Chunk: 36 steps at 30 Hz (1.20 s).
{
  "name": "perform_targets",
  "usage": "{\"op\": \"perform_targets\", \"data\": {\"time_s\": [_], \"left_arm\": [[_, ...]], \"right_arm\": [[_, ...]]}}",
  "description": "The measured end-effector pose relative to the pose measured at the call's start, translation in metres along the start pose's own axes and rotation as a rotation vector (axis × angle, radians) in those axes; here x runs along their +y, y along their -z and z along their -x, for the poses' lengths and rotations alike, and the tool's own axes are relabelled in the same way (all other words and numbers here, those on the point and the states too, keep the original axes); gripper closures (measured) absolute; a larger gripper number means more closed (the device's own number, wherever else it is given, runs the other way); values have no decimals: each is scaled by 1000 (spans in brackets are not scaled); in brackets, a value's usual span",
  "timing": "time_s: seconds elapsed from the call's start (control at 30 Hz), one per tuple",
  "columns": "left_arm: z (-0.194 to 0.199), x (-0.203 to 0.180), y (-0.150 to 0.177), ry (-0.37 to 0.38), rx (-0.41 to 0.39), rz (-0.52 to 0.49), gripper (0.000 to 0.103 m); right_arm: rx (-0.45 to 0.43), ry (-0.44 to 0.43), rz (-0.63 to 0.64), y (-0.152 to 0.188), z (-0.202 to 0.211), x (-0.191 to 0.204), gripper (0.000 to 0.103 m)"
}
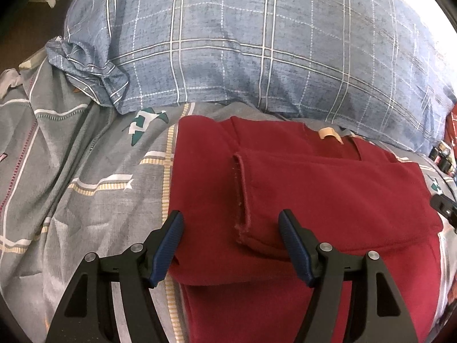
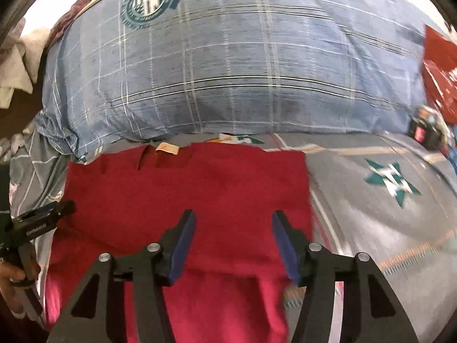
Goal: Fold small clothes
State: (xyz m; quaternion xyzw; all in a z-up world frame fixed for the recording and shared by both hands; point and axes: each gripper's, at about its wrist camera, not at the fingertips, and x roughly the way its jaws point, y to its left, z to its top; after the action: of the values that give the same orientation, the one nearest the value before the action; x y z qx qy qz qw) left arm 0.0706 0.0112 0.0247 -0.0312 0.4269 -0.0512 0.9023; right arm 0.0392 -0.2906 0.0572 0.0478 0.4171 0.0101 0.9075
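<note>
A dark red T-shirt (image 1: 314,194) lies on the grey patterned bedsheet (image 1: 85,185), its sides folded inward, a sleeve hem showing and a beige neck label (image 1: 328,134) at the far end. My left gripper (image 1: 231,223) is open and empty just above the shirt's left part. In the right wrist view the same shirt (image 2: 185,188) lies below my right gripper (image 2: 234,223), which is open and empty over its right part. The left gripper's side (image 2: 37,220) shows at the left edge of that view.
A big blue plaid pillow (image 1: 257,43) lies right behind the shirt, also in the right wrist view (image 2: 228,57). A red packet (image 2: 440,68) and small dark items (image 2: 428,131) sit at the far right. Bare sheet (image 2: 385,200) lies to the right.
</note>
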Motion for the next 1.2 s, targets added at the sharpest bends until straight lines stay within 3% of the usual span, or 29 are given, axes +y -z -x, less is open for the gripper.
{"op": "perform_targets", "data": {"time_s": [0.17,0.23,0.37,0.5,0.63,0.77,0.97,1.2], "left_arm": [[-10,2,-5,-5,7,16,34],[-14,2,-7,-6,10,16,34],[-15,2,-6,-9,8,15,34],[-1,3,-1,5,16,7,34],[30,8,15,62,44,2,34],[70,13,37,96,51,-24,34],[135,34,99,122,76,-45,30],[166,53,161,103,170,-92,30]], "right_arm": [[61,0,-15,-16,-46,-3,53],[74,58,-19,-21,-65,-11,53],[71,55,-66,-24,-74,-27,52],[85,29,-59,-15,-46,-26,50],[102,-21,-39,17,10,-32,49],[132,-31,1,53,60,-36,39],[199,-117,-32,116,117,-40,37],[335,-174,-12,183,139,-39,37]]}}
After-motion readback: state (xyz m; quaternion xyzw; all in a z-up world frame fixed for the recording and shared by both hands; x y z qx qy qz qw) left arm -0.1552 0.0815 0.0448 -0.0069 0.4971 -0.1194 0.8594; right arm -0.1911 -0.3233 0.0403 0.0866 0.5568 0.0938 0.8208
